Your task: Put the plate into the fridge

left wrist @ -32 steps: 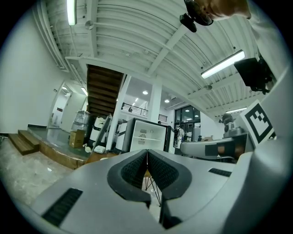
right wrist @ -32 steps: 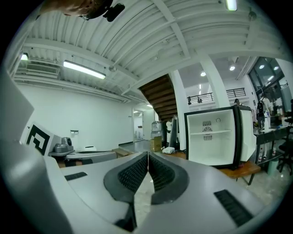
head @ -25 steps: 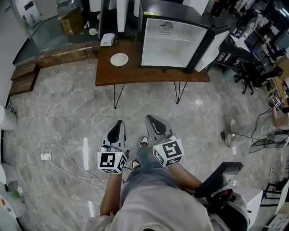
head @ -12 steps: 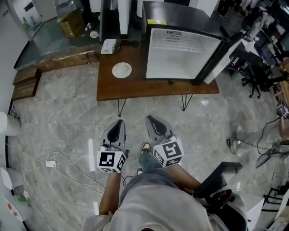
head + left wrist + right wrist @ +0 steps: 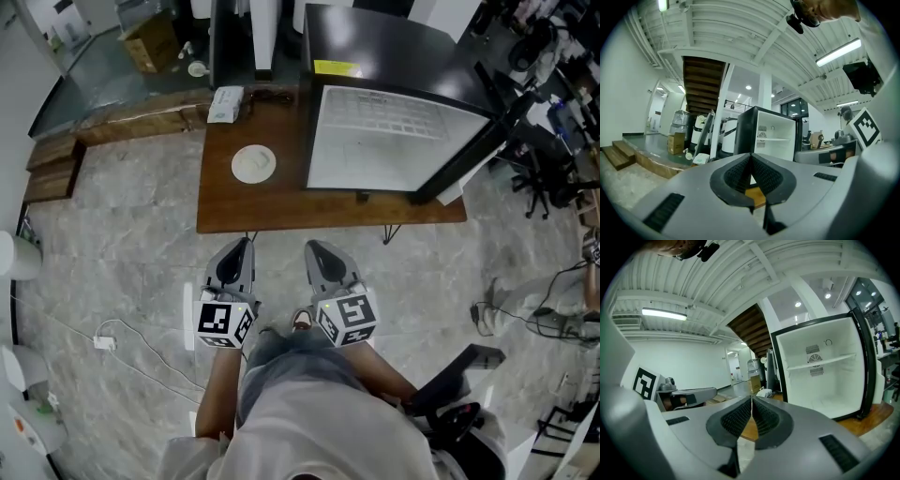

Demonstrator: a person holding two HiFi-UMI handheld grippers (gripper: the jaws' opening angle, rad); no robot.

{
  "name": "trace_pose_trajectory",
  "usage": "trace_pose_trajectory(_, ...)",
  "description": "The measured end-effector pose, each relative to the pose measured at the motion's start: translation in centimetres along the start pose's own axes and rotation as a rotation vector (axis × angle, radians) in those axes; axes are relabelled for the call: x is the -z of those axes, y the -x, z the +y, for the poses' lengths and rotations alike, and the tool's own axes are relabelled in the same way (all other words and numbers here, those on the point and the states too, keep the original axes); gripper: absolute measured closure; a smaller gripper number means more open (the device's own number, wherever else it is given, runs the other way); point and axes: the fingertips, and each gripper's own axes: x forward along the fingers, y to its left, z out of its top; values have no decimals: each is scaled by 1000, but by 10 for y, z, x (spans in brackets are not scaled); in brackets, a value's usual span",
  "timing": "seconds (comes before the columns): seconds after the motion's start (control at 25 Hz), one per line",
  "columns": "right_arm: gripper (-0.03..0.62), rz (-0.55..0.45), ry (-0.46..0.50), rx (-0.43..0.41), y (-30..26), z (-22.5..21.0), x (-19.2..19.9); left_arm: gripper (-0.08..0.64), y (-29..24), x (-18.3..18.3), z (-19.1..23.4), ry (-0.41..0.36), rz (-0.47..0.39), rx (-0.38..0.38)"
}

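While the left claw (image 5: 242,249) and right claw (image 5: 317,251) are both pinched together and empty, the plate (image 5: 253,163) sits on the worktop (image 5: 281,204) straight beyond the left claw, which is nearer.

The table (image 5: 281,206) looks wooden, the floor (image 5: 122,262) glossy stone, plate (image 5: 254,163) perhaps ceramic.

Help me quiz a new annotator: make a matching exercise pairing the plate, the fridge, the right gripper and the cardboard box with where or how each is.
1 plate
2 fridge
3 right gripper
4 cardboard box

A door open, shelf bare
B jaws shut, nothing between them
C on the raised platform behind the table
D on the table, left of the fridge in the head view

Pairs: 1-D, 2-A, 3-B, 4-C
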Motion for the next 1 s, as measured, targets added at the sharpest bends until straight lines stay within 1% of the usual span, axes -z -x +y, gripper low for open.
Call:
trace_pose_trajectory(0.12,574,16,-5,-12,-38,-9,-2,540,-37,0,33,-24,21,2)
trace_pose_trajectory(0.24,574,36,-14,-8,-81,-15,-5,540,-76,-4,74,-34,35,7)
trace_pose_trajectory(0.36,574,63,11,3,-134,-19,1,540,-120,4,120,-42,51,21)
trace_pose_trajectory(0.48,574,96,37,24,-204,-23,8,540,-175,14,171,-70,93,68)
trace_pose_trajectory(0.56,574,118,30,34,-268,-28,-3,540,-222,6,216,-88,122,96)
trace_pose_trajectory(0.64,574,138,17,56,-334,-37,-18,540,-272,-4,264,-93,147,120)
trace_pose_trajectory(0.76,574,159,-5,99,-401,-49,-28,540,-323,-7,311,-92,181,155)
trace_pose_trajectory(0.88,574,176,-11,147,-455,-58,-24,540,-360,4,352,-97,207,193)
trace_pose_trajectory(1.0,574,213,-37,193,-504,-67,-14,540,-395,24,392,-105,249,229)
